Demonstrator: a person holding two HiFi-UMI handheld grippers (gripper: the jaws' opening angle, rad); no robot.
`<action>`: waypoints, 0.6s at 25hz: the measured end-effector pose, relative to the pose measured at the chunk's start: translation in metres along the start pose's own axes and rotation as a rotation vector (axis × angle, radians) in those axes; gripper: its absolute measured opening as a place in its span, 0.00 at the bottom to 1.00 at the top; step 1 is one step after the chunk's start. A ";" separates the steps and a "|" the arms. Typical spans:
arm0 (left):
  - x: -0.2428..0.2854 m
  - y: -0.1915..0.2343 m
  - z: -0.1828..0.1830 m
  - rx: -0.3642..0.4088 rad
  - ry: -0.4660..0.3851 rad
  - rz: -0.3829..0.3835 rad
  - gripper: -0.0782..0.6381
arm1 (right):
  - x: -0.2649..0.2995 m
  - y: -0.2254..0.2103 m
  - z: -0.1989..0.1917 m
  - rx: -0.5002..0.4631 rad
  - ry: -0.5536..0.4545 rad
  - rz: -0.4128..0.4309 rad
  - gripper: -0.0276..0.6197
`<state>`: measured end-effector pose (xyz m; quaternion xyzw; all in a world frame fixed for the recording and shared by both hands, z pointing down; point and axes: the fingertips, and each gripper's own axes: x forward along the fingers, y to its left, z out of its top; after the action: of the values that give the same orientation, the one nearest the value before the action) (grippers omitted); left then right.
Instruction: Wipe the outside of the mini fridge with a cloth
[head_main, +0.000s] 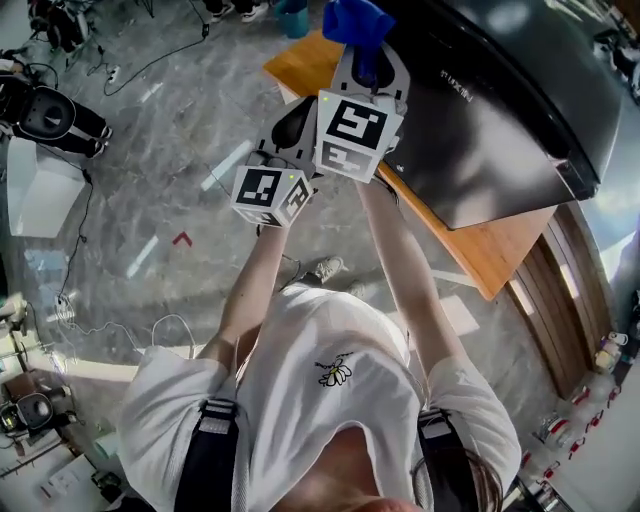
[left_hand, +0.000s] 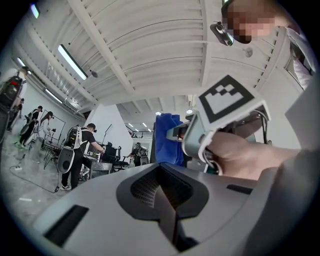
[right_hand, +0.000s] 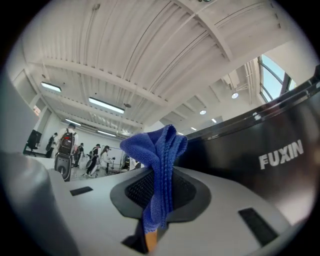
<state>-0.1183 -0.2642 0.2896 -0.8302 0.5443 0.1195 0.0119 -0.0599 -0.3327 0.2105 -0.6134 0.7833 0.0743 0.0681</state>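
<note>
Cloth clamped, the right tool should next press it onto the fridge alongside; the left tool is closed, empty.

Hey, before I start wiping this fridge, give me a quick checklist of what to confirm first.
1. Grip: ok, blue cloth is pinched by the right gripper, jaws shut on it.
2. Other tool free: ok, the left gripper has jaws together, nothing between them.
3. Target at hand: ok, black mini fridge sits just right of the cloth.
4. Contact: cannot tell whether cloth touches fridge.
5. Support: ok, fridge rests on the wooden table.
</note>
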 end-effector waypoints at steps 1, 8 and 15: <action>-0.002 0.006 -0.001 -0.003 -0.001 0.003 0.12 | 0.007 0.003 0.000 0.006 0.010 -0.032 0.15; -0.013 0.034 -0.001 -0.022 -0.005 0.023 0.12 | 0.043 0.007 0.001 0.021 0.025 -0.204 0.15; -0.015 0.043 -0.004 -0.027 0.000 0.019 0.12 | 0.052 0.007 0.003 -0.010 0.009 -0.261 0.15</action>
<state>-0.1626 -0.2686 0.3015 -0.8251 0.5505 0.1271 -0.0005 -0.0790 -0.3796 0.1972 -0.7107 0.6968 0.0661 0.0707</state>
